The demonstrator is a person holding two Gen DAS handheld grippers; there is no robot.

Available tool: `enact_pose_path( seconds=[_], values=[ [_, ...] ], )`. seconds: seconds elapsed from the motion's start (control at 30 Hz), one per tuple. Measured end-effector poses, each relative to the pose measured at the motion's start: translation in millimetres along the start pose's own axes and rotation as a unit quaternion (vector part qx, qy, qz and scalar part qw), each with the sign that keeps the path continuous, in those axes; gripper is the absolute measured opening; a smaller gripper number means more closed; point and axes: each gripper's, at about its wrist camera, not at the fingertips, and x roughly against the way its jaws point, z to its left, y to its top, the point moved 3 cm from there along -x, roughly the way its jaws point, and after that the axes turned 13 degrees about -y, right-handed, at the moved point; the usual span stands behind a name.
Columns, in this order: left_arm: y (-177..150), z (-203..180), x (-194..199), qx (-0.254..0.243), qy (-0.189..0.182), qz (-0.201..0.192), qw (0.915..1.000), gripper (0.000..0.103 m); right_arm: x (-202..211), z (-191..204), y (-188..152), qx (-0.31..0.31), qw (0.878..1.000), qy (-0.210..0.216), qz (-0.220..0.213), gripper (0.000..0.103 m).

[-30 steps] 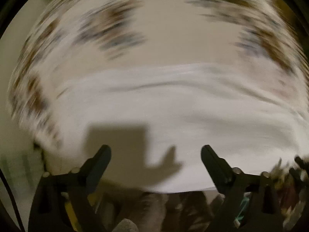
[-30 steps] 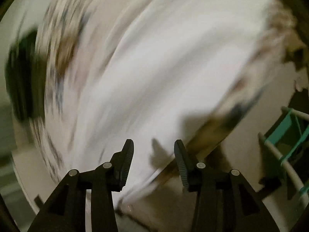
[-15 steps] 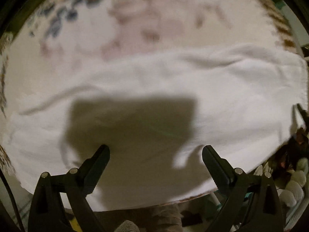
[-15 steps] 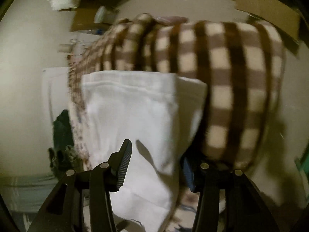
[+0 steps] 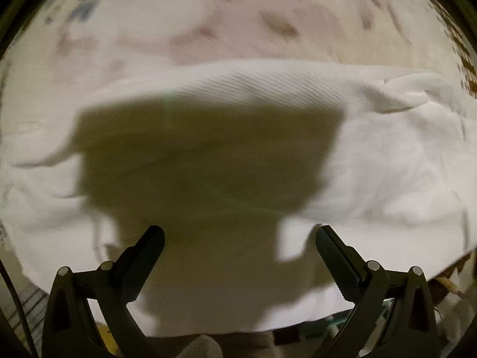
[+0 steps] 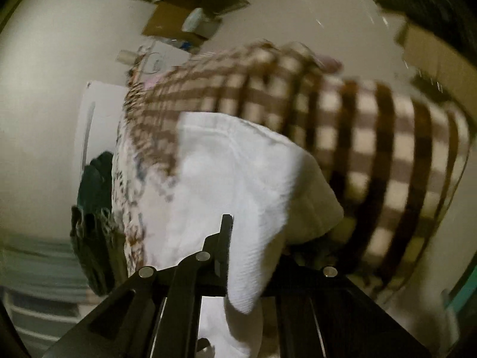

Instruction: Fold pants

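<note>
The white pants [image 5: 387, 155] lie spread across a patterned bedspread [image 5: 268, 15] in the left wrist view. My left gripper [image 5: 238, 247] hovers just above them, open and empty, its shadow falling on the cloth. In the right wrist view the white pants [image 6: 226, 179] hang over a brown checked blanket [image 6: 372, 149]. My right gripper [image 6: 247, 238] is shut on an edge of the pants; one finger [image 6: 225, 238] shows and the cloth covers the other.
In the right wrist view a dark green cloth [image 6: 95, 208] lies left of the bed. Cardboard boxes [image 6: 184, 21] and small items sit on the floor beyond, and another box [image 6: 441, 50] is at the upper right.
My left gripper has dropped closer to the pants, still open. My right gripper has closed from open onto the edge of the pants.
</note>
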Motion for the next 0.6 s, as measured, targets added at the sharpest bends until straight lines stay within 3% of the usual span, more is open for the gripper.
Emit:
enact_pose_path(
  seconds=[0.2, 0.33, 0.47, 0.6],
  values=[
    [-3, 39, 64, 0.017, -0.005, -0.052, 0.9985, 0.103, 58, 82, -25, 0.111, 0.994, -0.001, -0.022, 0.008],
    [-20, 102, 106, 0.051, -0.017, -0.075, 0.9958, 0.103, 77, 144, -67, 0.189, 0.982, 0.005, -0.016, 0.008],
    [-46, 194, 138, 0.106, -0.027, -0.09, 0.9899, 0.103, 72, 202, -144, 0.266, 0.964, 0.017, 0.017, 0.008],
    [-74, 264, 151, 0.143, -0.008, -0.099, 0.9848, 0.103, 37, 240, -247, 0.351, 0.933, 0.018, 0.075, 0.008]
  ],
)
